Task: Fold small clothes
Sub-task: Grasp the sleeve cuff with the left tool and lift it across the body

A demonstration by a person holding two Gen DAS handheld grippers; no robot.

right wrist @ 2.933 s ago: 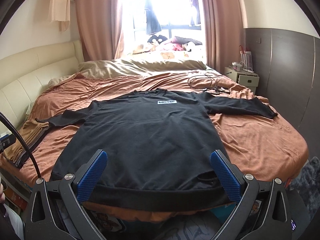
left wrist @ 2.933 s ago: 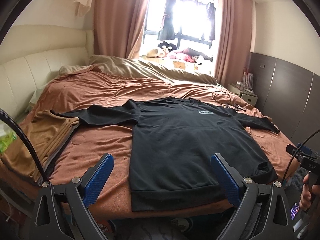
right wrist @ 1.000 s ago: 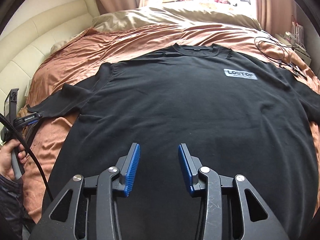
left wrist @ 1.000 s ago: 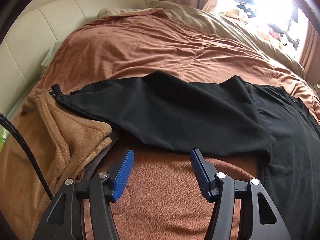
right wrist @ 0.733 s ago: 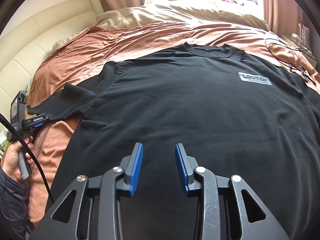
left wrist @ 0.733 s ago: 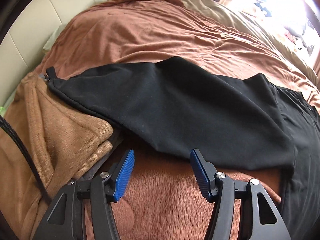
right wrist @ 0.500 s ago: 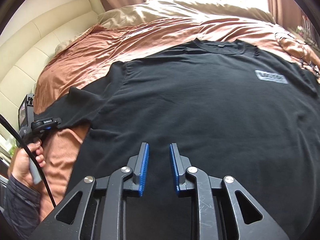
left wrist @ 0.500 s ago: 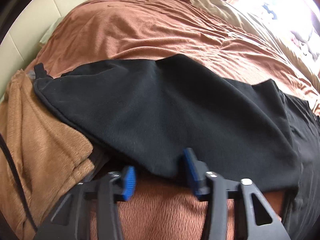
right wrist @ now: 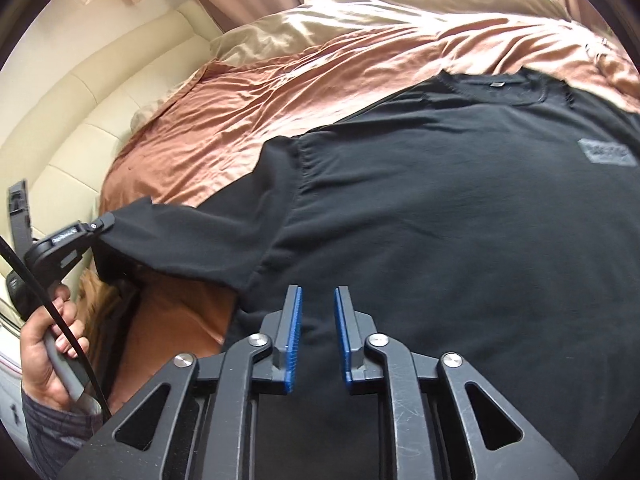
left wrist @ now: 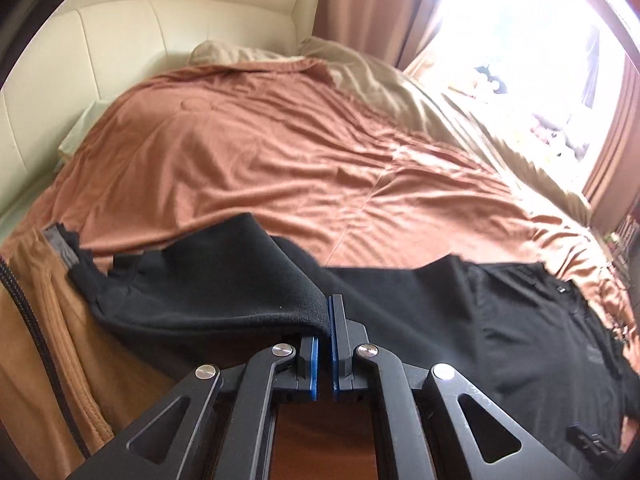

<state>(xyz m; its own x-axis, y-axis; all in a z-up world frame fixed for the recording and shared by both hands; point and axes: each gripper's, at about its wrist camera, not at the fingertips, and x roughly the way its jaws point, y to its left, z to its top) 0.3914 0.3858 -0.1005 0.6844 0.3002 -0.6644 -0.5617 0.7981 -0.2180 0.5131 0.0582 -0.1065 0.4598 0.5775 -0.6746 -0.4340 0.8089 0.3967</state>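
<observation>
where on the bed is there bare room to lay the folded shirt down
Free: the wide brown blanket between the cream headboard and the black sweatshirt, up to the beige sheet by the window. Crowded: the near left edge, where folded tan clothes lie under the sleeve pinched by the left gripper; the sweatshirt fills the near right.

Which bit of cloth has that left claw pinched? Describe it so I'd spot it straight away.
On the bed's rust-brown cover lies a black sweatshirt. Its sleeve runs out toward the cream headboard, over a folded tan garment. The left claw is shut on that sleeve's near edge, the only cloth raised off the bed.
</observation>
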